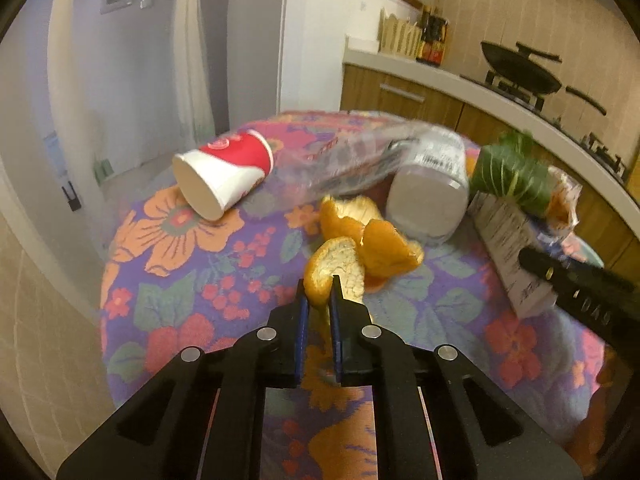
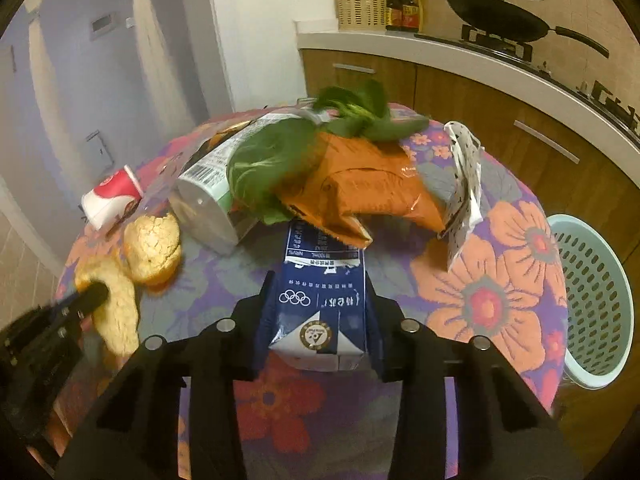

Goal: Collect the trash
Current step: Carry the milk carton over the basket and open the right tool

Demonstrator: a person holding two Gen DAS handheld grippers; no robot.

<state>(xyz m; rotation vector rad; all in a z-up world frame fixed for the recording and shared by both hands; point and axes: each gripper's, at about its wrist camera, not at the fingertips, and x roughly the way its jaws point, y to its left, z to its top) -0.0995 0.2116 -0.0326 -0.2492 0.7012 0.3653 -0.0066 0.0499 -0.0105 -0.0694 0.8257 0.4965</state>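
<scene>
Two black two-finger grippers work over our floral-clothed round table (image 2: 500,280): the left gripper (image 1: 319,280) pinches one curled orange peel (image 1: 332,268), the right gripper (image 2: 318,280) clamps one dark-blue milk carton (image 2: 320,304). We count one red-and-white paper cup (image 1: 224,172) lying on its side and one pale-green perforated plastic basket (image 2: 592,300) beside the table.

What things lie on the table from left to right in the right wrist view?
Left claw → peel → cup → bottle → carton → orange bag → white wrapper → basket, off the table.

— Where does the carton (image 2: 320,300) lie?
— On the table (image 2: 500,304), before the leaf (image 2: 264,168) and wrapper (image 2: 372,188).
— And the basket (image 2: 592,300)?
— Right of the table; the cup (image 2: 110,200) lies far left.
</scene>
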